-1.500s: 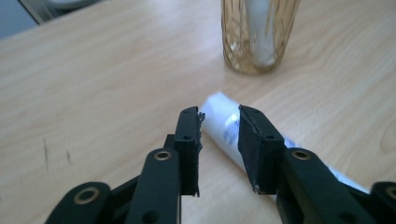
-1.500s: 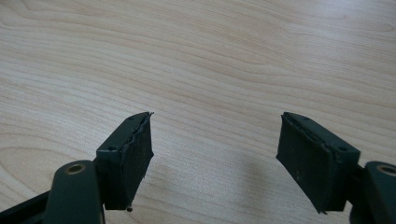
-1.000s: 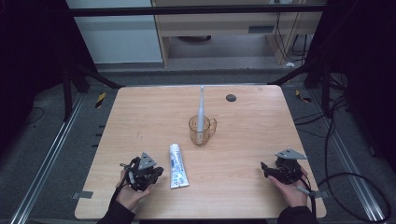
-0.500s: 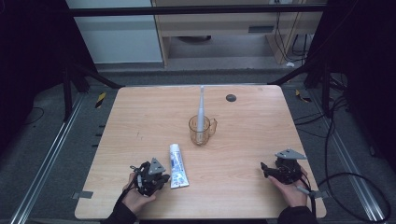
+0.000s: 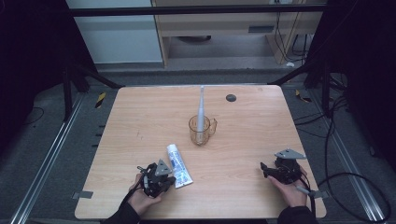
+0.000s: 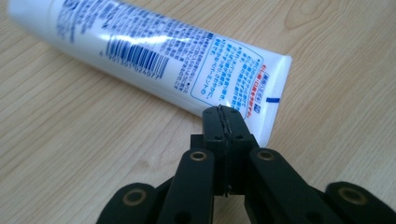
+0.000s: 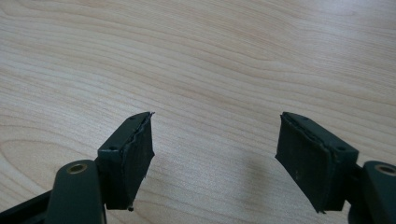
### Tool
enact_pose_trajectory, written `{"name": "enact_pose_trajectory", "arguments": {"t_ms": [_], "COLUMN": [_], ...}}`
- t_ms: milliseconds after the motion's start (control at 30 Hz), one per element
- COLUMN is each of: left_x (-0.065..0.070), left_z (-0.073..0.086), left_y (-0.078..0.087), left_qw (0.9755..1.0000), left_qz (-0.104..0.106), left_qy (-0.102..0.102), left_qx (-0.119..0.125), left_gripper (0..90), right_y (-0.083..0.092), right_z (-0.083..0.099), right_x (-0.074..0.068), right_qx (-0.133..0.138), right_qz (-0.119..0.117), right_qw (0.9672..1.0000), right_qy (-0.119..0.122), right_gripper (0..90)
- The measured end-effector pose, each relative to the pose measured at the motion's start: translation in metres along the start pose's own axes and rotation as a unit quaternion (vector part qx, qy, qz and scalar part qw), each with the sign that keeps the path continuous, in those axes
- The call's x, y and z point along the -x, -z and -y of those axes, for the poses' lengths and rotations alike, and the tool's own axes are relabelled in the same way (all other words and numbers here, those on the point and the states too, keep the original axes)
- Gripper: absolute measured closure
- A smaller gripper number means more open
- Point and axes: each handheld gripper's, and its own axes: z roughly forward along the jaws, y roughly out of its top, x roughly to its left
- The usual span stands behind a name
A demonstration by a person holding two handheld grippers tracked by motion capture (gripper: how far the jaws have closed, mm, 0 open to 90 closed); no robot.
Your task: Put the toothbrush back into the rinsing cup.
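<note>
Because your left tongs (image 6: pixel 223 112) are clenched tight with nothing between them, their tips meeting right at the crimped tail of the toothpaste tube (image 6: pixel 154 60), any push from here will likely shove the tube across the surface (image 5: pixel 243 126) rather than pick it up. The tube lies flat in the lower middle of the high view, just beside the left tongs (image 5: pixel 156 179), its cap end pointing up-frame toward the cup (image 5: pixel 201 130). Its skin is glossy white plastic with blue print and a barcode, rounded along the body and flattened to a thin seam at the tail, so it can slide on the smooth wood grain and squirt out sideways if you pinch only the edge. You would probably need to spread the tongs first and straddle the fuller part. Mind the clear, handled cup in the middle of the frame: the pale, slender toothbrush (image 5: pixel 201 105) standing in it makes it top-heavy, and a skidding tube could tip it. Your right tongs (image 7: pixel 217 154) stand released over bare wood at the lower right of the high view (image 5: pixel 276 170), well apart from everything. A small dark disc (image 5: pixel 230 97) sits near the far edge.
</note>
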Motion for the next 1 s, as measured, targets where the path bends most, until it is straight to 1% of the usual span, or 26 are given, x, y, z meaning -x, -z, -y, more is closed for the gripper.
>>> {"name": "enact_pose_trajectory", "arguments": {"t_ms": [167, 300, 433, 567, 633, 667, 733, 767, 867, 967, 1000], "left_x": [0.003, 0.005, 0.007, 0.007, 0.006, 0.006, 0.003, 0.0, -0.014, -0.031, -0.035], "left_z": [-0.008, -0.018, -0.026, -0.033, -0.036, -0.037, -0.042, -0.046, -0.058, -0.068, -0.07], "left_y": [-0.007, -0.015, -0.022, -0.028, -0.028, -0.026, -0.021, -0.017, -0.01, -0.009, -0.008], "left_qw": [0.9999, 0.9997, 0.9993, 0.9993, 0.9993, 0.9991, 0.9986, 0.9982, 0.997, 0.9963, 0.996], "left_qz": [-0.001, -0.002, -0.005, -0.004, -0.003, -0.005, -0.01, -0.018, -0.031, -0.047, -0.053], "left_qy": [-0.011, -0.02, -0.029, -0.027, -0.026, -0.03, -0.032, -0.033, -0.026, -0.016, -0.016], "left_qx": [0.005, 0.015, 0.021, 0.026, 0.028, 0.03, 0.04, 0.047, 0.067, 0.07, 0.071], "left_gripper": [89.2, 89.2, 89.3, 89.3, 89.3, 89.3, 89.3, 89.3, 89.4, 89.5, 89.5], "right_y": [0.0, 0.0, -0.001, -0.001, 0.0, 0.0, 0.0, 0.0, -0.001, 0.0, 0.0], "right_z": [0.0, 0.0, 0.0, 0.0, 0.0, 0.0, 0.0, 0.0, 0.0, 0.0, 0.0], "right_x": [0.0, 0.0, 0.0, 0.0, 0.0, 0.0, 0.0, 0.0, 0.0, 0.0, 0.001], "right_qx": [-0.001, -0.001, -0.002, -0.001, -0.001, -0.001, -0.001, -0.001, -0.002, -0.001, -0.002], "right_qz": [0.0, 0.0, -0.002, -0.002, -0.001, -0.001, -0.002, -0.002, -0.002, -0.001, -0.001], "right_qw": [1.0, 1.0, 1.0, 1.0, 1.0, 1.0, 1.0, 1.0, 1.0, 1.0, 1.0], "right_qy": [-0.001, -0.002, -0.002, -0.005, -0.003, -0.001, -0.004, -0.006, -0.005, -0.005, -0.005], "right_gripper": [26.9, 27.0, 27.0, 27.1, 27.2, 27.1, 27.2, 27.2, 27.2, 27.4, 27.4]}}
